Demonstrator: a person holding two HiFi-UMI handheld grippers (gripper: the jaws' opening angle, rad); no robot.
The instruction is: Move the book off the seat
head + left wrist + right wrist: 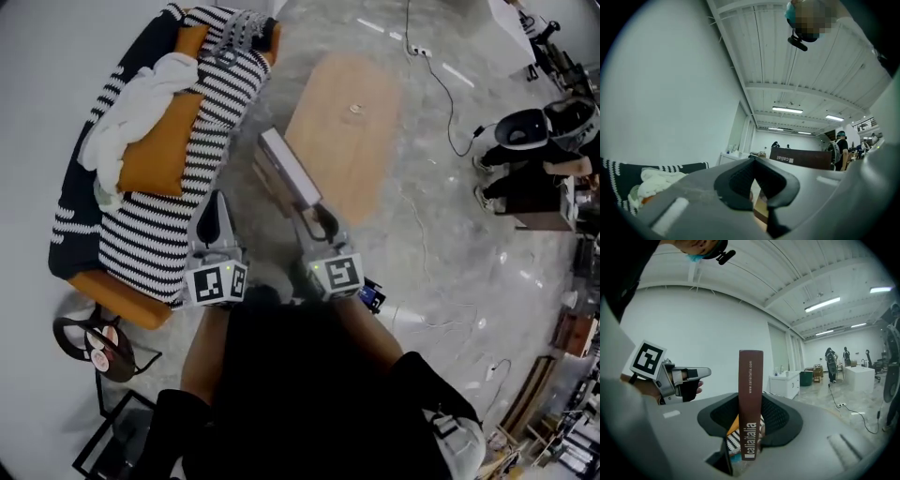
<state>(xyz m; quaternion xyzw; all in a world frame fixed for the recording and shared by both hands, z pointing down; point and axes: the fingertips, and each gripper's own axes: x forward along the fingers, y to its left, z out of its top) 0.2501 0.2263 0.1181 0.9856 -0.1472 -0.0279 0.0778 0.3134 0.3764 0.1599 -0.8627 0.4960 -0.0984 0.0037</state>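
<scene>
The brown book is off the seat, held in the air between the sofa and the low wooden table. My right gripper is shut on its lower end. In the right gripper view the book stands upright between the jaws, spine towards the camera. The seat is an orange sofa under a black-and-white striped blanket, with a white cloth and an orange cushion on it. My left gripper hovers at the sofa's front edge, shut and empty; it also shows in the right gripper view.
A cable runs across the marble floor beyond the table. A person sits by a dark cabinet at the right. A black stand sits on the floor at the sofa's near corner. The left gripper points up towards a white wall.
</scene>
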